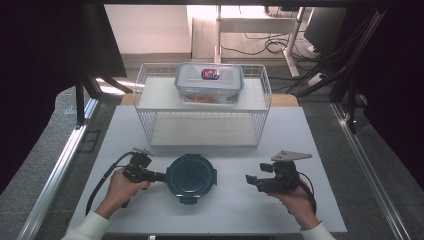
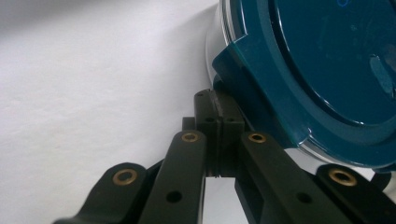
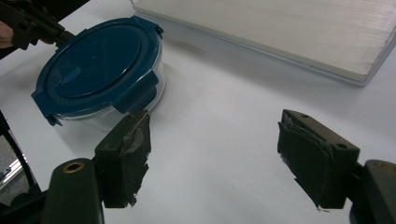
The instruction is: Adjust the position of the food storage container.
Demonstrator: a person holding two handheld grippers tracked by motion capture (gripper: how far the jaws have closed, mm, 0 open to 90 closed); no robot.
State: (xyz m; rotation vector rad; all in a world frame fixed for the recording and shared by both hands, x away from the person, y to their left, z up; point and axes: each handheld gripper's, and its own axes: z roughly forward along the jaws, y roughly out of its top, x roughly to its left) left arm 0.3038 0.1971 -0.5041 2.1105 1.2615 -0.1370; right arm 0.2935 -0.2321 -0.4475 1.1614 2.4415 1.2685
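Observation:
A round clear container with a dark blue clip lid (image 1: 191, 176) stands on the white table (image 1: 235, 210), near the front middle. My left gripper (image 1: 162, 176) lies level at its left side. Its jaws are shut with nothing between them, and their tips (image 2: 219, 105) touch the lid's side clip (image 2: 243, 60). My right gripper (image 1: 248, 179) rests a short way to the right of the container, pointing toward it. Its jaws stand open and empty (image 3: 215, 135), and the container (image 3: 98, 65) lies beyond the left pad (image 3: 133, 140). The left gripper (image 3: 56, 35) shows at the container's far side.
A white wire rack (image 1: 202, 107) stands behind the container. On its upper shelf sits a rectangular clear box (image 1: 209, 83) with a blue-rimmed lid. The rack's lower shelf board (image 3: 289, 32) lies close ahead of my right gripper. Dark frame posts flank the table.

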